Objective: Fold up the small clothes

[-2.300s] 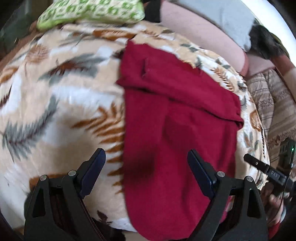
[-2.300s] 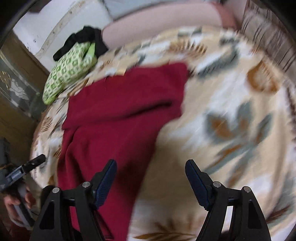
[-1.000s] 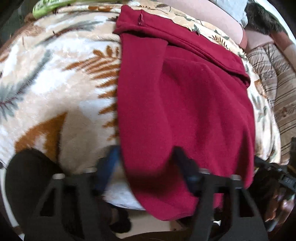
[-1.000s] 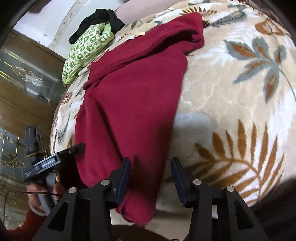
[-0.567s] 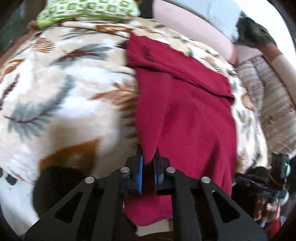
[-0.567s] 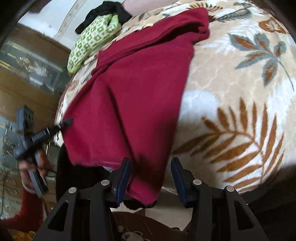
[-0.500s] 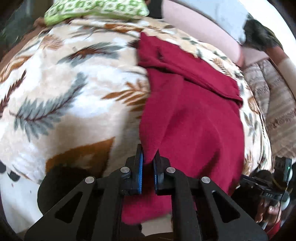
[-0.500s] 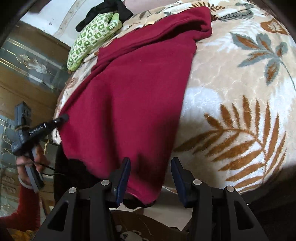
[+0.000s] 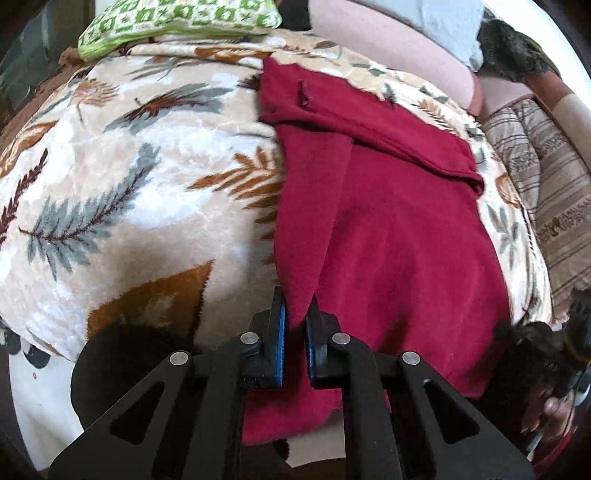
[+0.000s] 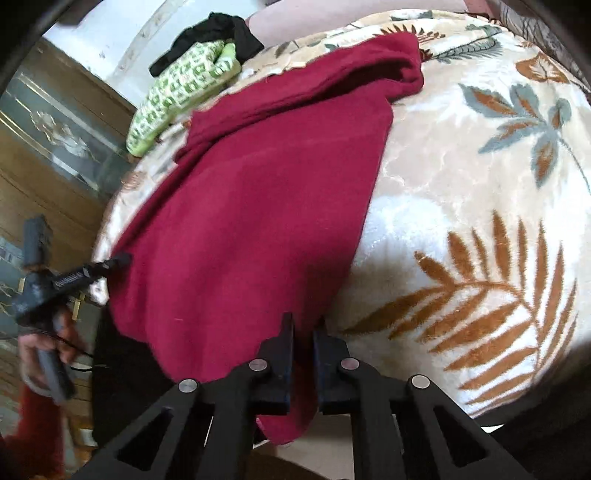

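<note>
A dark red garment point(image 9: 388, 221) lies lengthwise on a leaf-patterned blanket point(image 9: 129, 192), its far end folded over. My left gripper point(image 9: 295, 314) is shut on the garment's near left corner at the bed's edge. My right gripper point(image 10: 303, 332) is shut on the near right corner of the same red garment point(image 10: 251, 221), which hangs a little below the jaws. The left gripper also shows in the right wrist view point(image 10: 74, 277), held in a hand at the garment's other corner.
A green patterned cushion point(image 9: 177, 22) and a dark item point(image 10: 210, 33) lie at the far end of the bed. A pink bolster point(image 9: 388, 44) and striped bedding point(image 9: 546, 184) lie to the right. A wooden cabinet point(image 10: 48, 155) stands left of the bed.
Both grippers came down to the garment's near edge and closed on its two corners, the left first, the right in the last half second. The near edge is now lifted slightly.
</note>
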`<action>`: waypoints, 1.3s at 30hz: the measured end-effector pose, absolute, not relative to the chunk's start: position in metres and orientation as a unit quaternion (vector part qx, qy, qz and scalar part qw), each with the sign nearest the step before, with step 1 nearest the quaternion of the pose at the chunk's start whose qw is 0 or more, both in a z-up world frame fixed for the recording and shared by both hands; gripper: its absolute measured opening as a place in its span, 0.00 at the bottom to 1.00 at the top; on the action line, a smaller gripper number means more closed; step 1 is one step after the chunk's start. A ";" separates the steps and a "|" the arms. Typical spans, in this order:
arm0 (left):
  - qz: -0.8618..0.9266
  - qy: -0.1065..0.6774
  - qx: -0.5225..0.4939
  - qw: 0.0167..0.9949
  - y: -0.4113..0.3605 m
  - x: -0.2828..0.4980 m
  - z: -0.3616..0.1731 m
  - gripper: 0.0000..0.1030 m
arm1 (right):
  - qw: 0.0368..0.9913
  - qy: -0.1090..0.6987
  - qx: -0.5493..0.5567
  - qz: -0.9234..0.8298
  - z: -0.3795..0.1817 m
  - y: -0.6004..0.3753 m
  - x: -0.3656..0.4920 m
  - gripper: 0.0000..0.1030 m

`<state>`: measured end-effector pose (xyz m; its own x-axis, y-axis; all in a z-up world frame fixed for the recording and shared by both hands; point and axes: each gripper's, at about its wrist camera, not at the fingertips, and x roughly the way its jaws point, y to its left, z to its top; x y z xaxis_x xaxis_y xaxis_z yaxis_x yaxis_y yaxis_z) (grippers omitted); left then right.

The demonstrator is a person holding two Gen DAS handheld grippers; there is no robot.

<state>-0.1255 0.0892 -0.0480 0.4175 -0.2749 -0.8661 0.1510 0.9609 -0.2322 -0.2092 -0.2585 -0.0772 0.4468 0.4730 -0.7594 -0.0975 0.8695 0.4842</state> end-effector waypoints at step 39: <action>-0.228 0.522 -0.150 0.808 0.087 -0.080 -0.015 0.07 | 0.760 0.435 0.342 0.342 -0.017 -0.302 -0.147 0.08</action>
